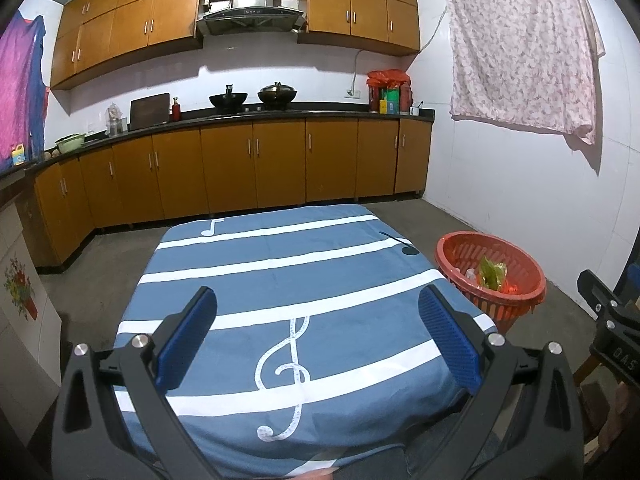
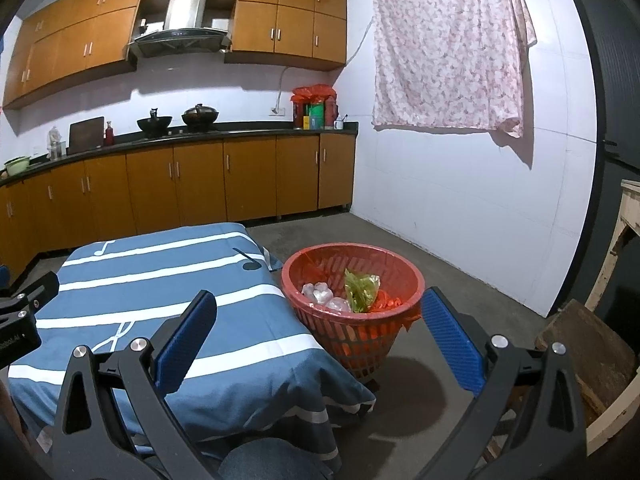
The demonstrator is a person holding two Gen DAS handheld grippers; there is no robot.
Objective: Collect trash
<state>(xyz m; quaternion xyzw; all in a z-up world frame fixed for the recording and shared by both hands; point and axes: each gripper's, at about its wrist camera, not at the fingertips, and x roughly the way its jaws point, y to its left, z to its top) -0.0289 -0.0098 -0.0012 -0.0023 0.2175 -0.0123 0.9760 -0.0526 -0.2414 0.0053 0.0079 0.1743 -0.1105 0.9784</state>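
Observation:
A red plastic basket (image 2: 352,322) stands on the floor just right of the table; inside lie a green wrapper (image 2: 360,288), crumpled clear plastic (image 2: 320,294) and red scraps. The left wrist view shows the same basket (image 1: 490,276) at the right. A table under a blue cloth with white stripes and music notes (image 1: 280,300) carries nothing that I can see. My left gripper (image 1: 318,302) hangs open above the cloth, nothing between its blue pads. My right gripper (image 2: 318,306) is open too, held over the table's right edge and the basket's near side.
Brown kitchen cabinets (image 1: 248,168) line the back wall, with woks and bottles on the dark counter. A floral sheet (image 2: 448,48) hangs on the white right wall. A wooden stool (image 2: 588,356) stands at the right. Bare concrete floor (image 2: 440,264) surrounds the basket.

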